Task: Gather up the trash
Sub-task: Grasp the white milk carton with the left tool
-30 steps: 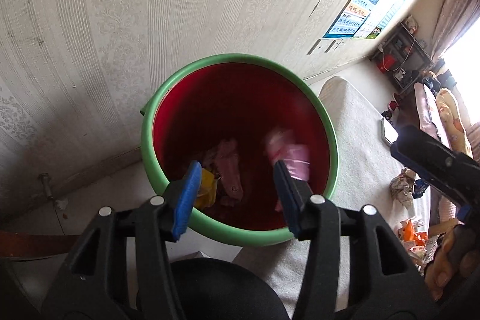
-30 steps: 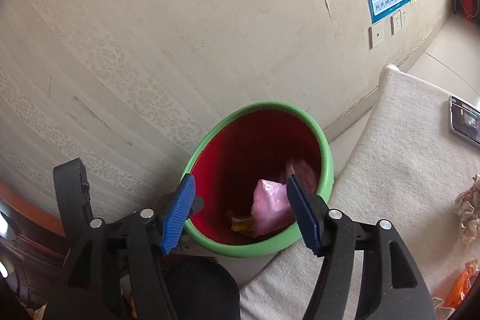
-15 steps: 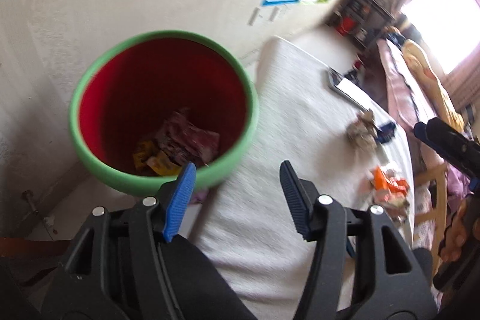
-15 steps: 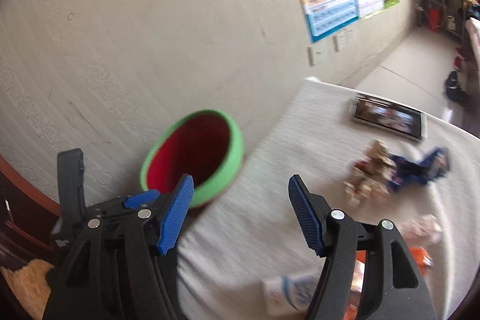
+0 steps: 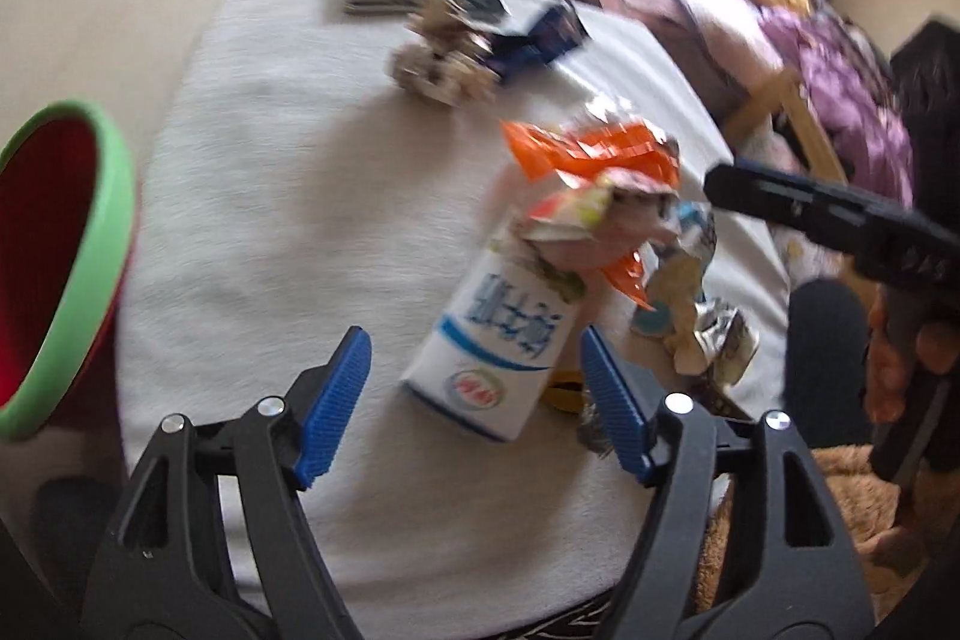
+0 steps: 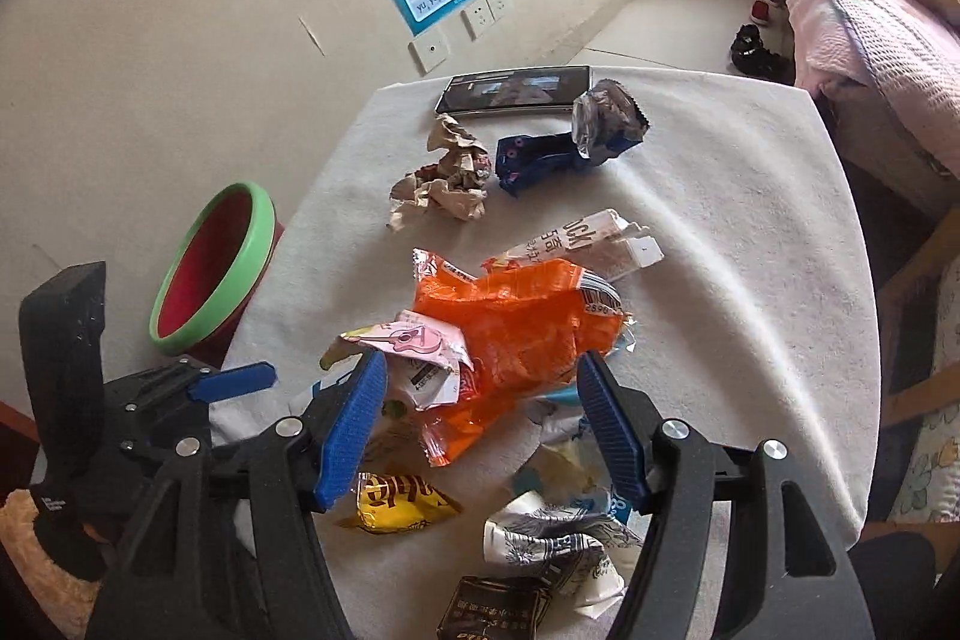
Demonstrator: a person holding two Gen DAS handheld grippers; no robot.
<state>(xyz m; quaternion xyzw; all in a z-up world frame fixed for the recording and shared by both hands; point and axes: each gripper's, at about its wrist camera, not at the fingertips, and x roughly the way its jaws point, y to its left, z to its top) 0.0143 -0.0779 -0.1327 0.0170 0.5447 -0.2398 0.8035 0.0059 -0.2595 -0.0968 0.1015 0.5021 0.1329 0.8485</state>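
One green bin (image 6: 213, 268), two open tongs (image 6: 477, 424), one phone (image 6: 513, 89).

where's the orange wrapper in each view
Left wrist: the orange wrapper lies right of centre, beyond the white carton.
Right wrist: the orange wrapper lies at centre, just beyond the open right tool.
Shared landmark: the green-rimmed red bin at the left, beside the table.

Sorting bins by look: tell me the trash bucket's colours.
Red inside, with a green rim: the bucket shows best in the right wrist view.
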